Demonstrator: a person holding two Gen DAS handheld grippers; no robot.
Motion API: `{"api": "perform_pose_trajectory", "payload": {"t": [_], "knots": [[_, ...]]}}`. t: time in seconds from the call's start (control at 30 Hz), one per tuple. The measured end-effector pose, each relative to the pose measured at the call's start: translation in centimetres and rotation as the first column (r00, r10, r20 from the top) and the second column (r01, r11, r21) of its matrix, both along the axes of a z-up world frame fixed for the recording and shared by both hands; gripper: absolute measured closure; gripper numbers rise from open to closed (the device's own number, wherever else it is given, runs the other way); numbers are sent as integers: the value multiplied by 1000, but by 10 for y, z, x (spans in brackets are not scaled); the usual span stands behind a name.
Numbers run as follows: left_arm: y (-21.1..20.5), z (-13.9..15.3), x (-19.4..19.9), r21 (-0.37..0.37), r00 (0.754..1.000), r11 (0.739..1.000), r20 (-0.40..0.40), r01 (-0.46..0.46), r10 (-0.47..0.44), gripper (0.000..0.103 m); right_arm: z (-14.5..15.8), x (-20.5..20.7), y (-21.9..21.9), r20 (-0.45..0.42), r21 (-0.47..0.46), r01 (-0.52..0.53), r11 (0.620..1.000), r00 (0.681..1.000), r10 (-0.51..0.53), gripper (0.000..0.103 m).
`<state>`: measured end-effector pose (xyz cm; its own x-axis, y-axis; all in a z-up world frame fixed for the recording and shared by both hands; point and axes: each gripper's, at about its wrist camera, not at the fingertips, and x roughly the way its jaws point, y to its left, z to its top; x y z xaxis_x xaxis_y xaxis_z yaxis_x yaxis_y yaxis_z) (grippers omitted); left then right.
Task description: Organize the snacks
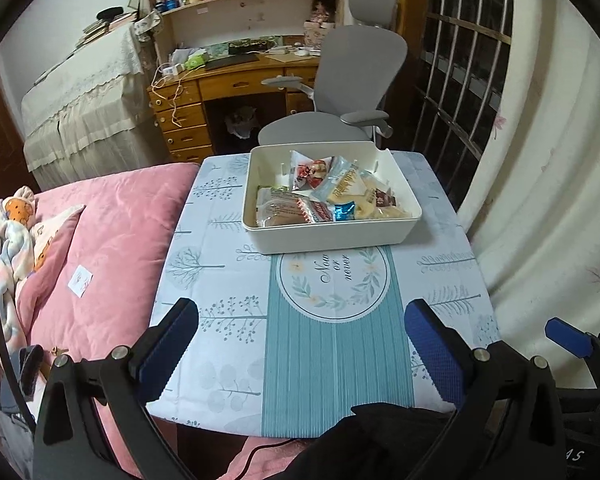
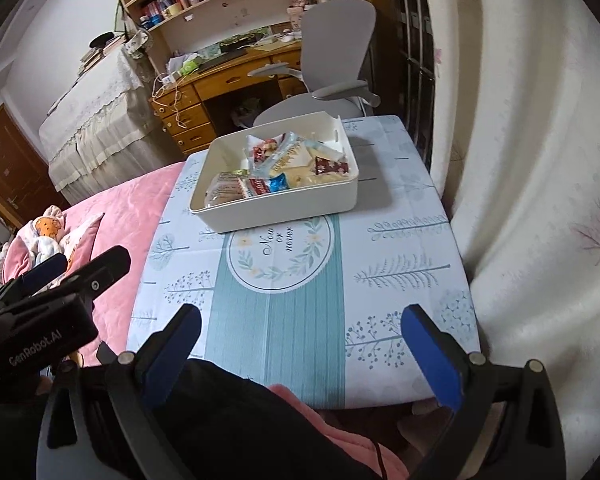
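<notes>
A white plastic bin [image 1: 324,236] [image 2: 284,206] stands on the far half of a small table with a tree-print cloth [image 1: 220,280] [image 2: 400,240]. Several wrapped snacks [image 1: 324,196] [image 2: 276,176] lie inside it, among them a bread pack and blue and red packets. My left gripper [image 1: 300,320] hovers open over the table's near edge, nothing between its blue pads. My right gripper [image 2: 300,324] is open too, also at the near edge and holding nothing. The left gripper's body [image 2: 56,296] shows at the left of the right wrist view.
A pink bed cover [image 1: 112,240] with a pillow and soft toy lies left of the table. A grey office chair [image 1: 356,80] and a wooden desk [image 1: 220,88] stand behind the table. A curtain [image 2: 540,200] hangs close on the right. Dark fabric covers the near foreground.
</notes>
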<state>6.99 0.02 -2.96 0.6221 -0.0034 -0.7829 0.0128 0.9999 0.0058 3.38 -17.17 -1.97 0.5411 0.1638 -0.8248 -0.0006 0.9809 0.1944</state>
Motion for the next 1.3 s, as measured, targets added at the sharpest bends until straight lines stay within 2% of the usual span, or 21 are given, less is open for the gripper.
{"api": "perform_pose_trajectory", "payload": {"t": [0.27,1.3], "knots": [[-12,-1,7,16,1000,1000,-15,23,-23,1,-2,3,-9,-14,6,22,1000,1000,-22,3],[-15,-16,11,13,996,1000,-91,11,-10,1,-12,9,-14,-70,5,12,1000,997,-12,3]]}}
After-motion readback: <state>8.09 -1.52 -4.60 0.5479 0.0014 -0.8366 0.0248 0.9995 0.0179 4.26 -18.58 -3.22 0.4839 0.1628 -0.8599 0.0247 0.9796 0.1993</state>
